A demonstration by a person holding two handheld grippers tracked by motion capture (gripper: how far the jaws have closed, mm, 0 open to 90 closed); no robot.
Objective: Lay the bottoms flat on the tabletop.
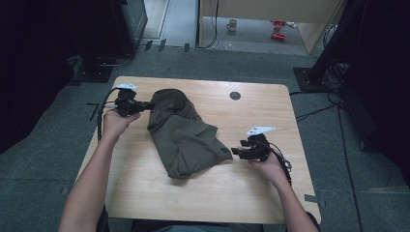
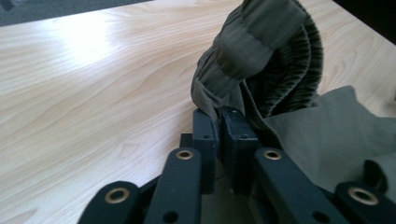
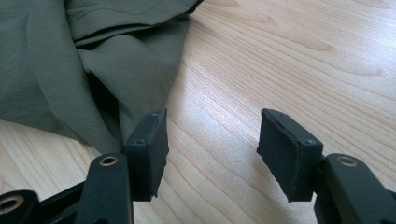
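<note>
The left gripper (image 1: 145, 105) pinches the far waistband of the olive garment (image 1: 186, 135); the garment's near corner lies just left of the right gripper (image 1: 235, 152) — fingers wide.

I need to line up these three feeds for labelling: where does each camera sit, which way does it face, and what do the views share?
High view: fixed above the person's side, looking forward and down on the table; both forearms, the left gripper and the right gripper show.
Left gripper view: rides the left gripper, looking along jaws closed on the garment's gathered edge.
Right gripper view: rides the right gripper, looking along open jaws over bare wood beside the garment.
Shared: all show the olive garment and the wooden tabletop.
</note>
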